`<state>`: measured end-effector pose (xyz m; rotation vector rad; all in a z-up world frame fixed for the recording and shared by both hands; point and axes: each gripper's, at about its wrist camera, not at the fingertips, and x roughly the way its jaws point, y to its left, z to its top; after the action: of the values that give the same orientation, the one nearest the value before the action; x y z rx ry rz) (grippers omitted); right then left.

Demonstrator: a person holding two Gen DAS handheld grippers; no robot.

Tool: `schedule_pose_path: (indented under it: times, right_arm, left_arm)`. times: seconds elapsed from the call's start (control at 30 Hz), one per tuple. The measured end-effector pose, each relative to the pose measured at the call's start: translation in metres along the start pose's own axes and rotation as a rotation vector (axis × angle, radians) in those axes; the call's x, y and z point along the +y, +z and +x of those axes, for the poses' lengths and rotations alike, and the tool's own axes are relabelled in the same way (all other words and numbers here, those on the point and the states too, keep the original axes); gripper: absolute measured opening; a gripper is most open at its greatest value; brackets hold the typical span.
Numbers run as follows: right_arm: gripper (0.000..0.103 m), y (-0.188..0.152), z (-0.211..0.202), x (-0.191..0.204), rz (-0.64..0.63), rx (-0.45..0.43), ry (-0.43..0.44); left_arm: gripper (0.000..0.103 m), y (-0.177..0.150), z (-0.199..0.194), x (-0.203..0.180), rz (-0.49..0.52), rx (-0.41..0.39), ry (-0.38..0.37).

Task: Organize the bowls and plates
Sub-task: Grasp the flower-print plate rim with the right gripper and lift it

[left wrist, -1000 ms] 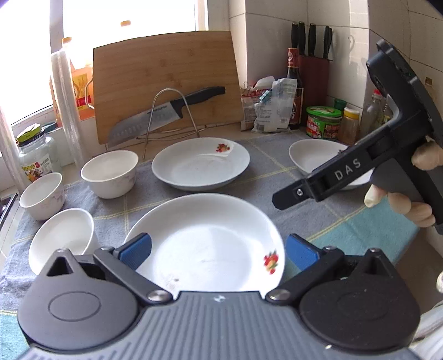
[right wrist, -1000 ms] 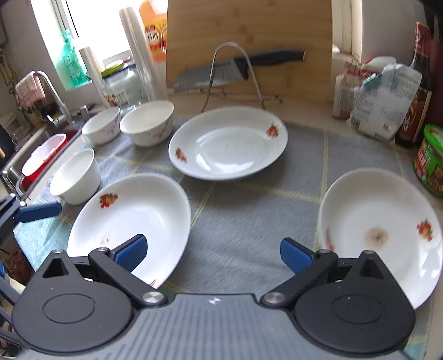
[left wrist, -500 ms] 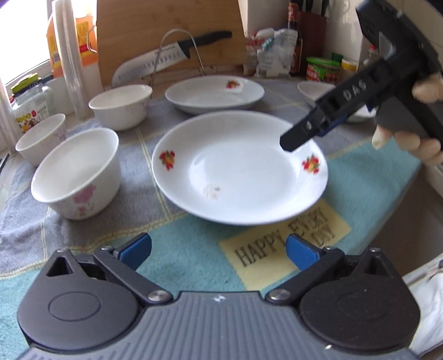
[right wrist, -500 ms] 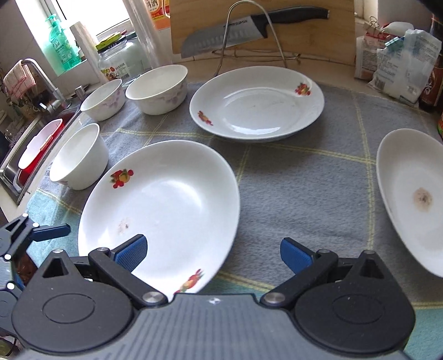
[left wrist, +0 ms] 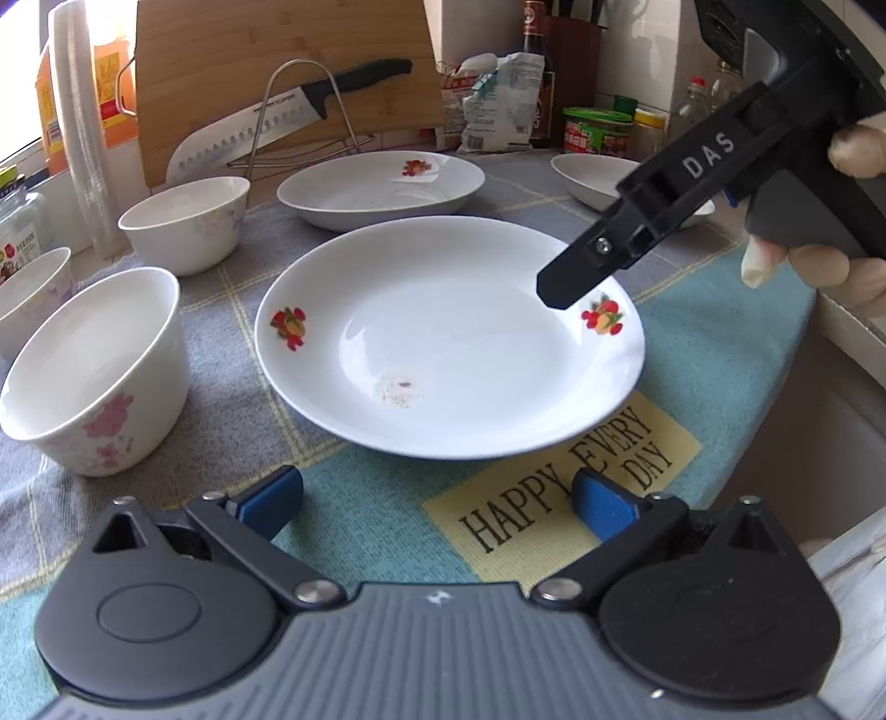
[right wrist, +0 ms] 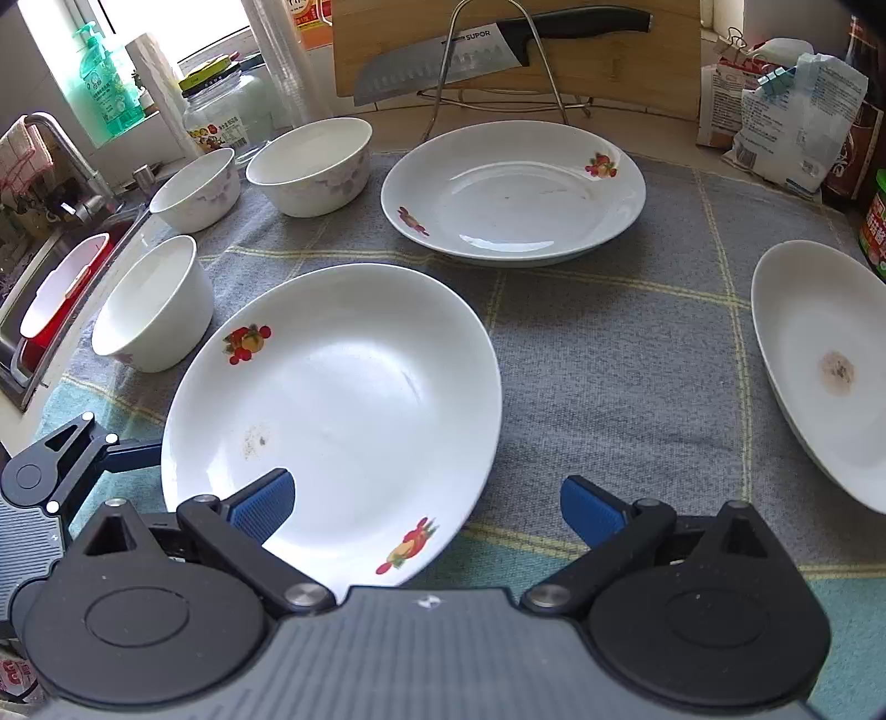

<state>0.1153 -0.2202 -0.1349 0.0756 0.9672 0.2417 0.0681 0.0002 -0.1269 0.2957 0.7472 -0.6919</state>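
A white plate with fruit prints [left wrist: 448, 338] [right wrist: 343, 410] lies on the mat, nearest both grippers. My left gripper [left wrist: 437, 507] is open just short of its near rim, holding nothing. My right gripper [right wrist: 426, 507] is open too, its left pad over the plate's near rim. A second plate [left wrist: 382, 188] [right wrist: 515, 191] sits farther back and a third plate [left wrist: 609, 177] [right wrist: 825, 365] at the right. Three white bowls stand on the left: near [left wrist: 94, 365] [right wrist: 152, 302], middle [left wrist: 185, 221] [right wrist: 310, 163], far [left wrist: 33, 293] [right wrist: 196, 188].
A cutting board [left wrist: 277, 72] and a knife [right wrist: 498, 47] on a wire rack stand at the back. Jars, bottles and bags [left wrist: 498, 99] line the back right. A sink [right wrist: 50, 277] lies to the left. The counter edge drops off at the right [left wrist: 803, 343].
Both grippers have drawn back and lowered, so the near plate now lies ahead of the left gripper instead of under it. The right gripper has shifted left over that plate's rim.
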Motion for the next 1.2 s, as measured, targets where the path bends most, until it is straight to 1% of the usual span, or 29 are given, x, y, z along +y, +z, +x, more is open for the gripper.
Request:
schedule_pose_path:
  times: [0.1, 0.47, 0.63, 0.97, 1.2]
  right_arm:
    - [0.103, 0.001, 0.004, 0.002, 0.002, 0.016, 0.017]
    - [0.103, 0.015, 0.027, 0.002, -0.066, 0.068, 0.097]
    - [0.103, 0.026, 0.038, 0.000, -0.079, 0.088, 0.157]
    - [0.103, 0.048, 0.052, -0.003, -0.115, 0.104, 0.229]
    - [0.103, 0.062, 0.060, -0.008, -0.106, 0.114, 0.267]
  left_arm:
    - [0.102, 0.002, 0.002, 0.001, 0.004, -0.007, -0.004]
    - [0.103, 0.005, 0.007, 0.001, 0.021, -0.032, -0.015]
    - [0.103, 0.006, 0.009, 0.002, 0.026, -0.038, -0.021]
    - [0.103, 0.010, 0.014, 0.007, 0.065, -0.039, -0.059]
    - [0.103, 0.013, 0.018, 0.010, 0.087, -0.037, -0.081]
